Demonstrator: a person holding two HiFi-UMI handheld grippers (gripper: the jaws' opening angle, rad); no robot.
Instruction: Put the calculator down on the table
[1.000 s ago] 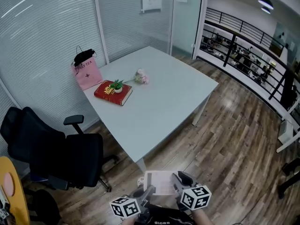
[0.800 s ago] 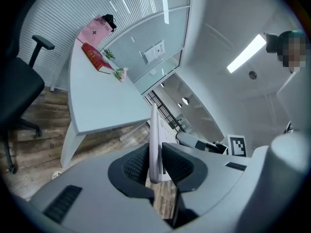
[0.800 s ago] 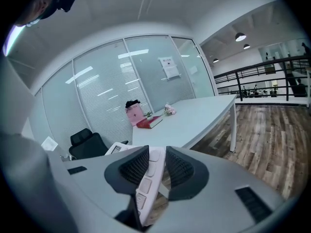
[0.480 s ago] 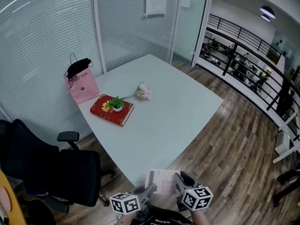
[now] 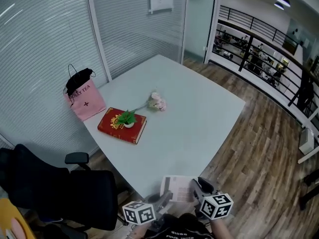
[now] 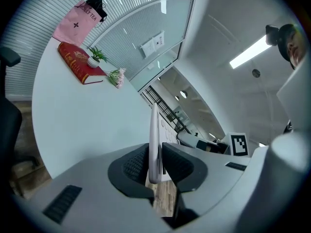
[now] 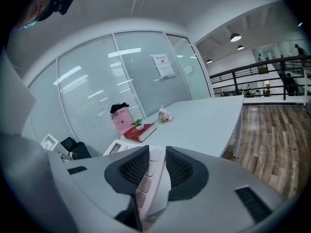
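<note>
Head view shows the calculator (image 5: 178,188) at the bottom of the frame, held up between two grippers, just at the near corner of the pale tabletop (image 5: 199,113); whether it touches that corner cannot be told from here. The left gripper (image 5: 163,199) has the calculator's left edge and the right gripper (image 5: 198,188) its right edge, each with its marker cube just behind the jaws. In the left gripper view the jaws stand a narrow way apart and are closed on the thin edge of the calculator, which is seen edge-on and rises upright between the two ribbed pads. In the right gripper view the jaws stand a little wider and clamp the other side of the calculator, its pale keys showing between the pads. Further up the tabletop lies a red book (image 5: 122,125) with a small potted plant (image 5: 127,118) standing on it, and pink flowers (image 5: 157,102) lie just beside the book. A pink bag (image 5: 84,98) with black handles stands at the tabletop's far left edge, against the glass wall (image 5: 50,49) with its blinds. A black office chair (image 5: 65,188) stands on the left, near the tabletop's near corner. Wooden floor (image 5: 264,148) runs along the right, with a dark railing (image 5: 259,39) beyond.
</note>
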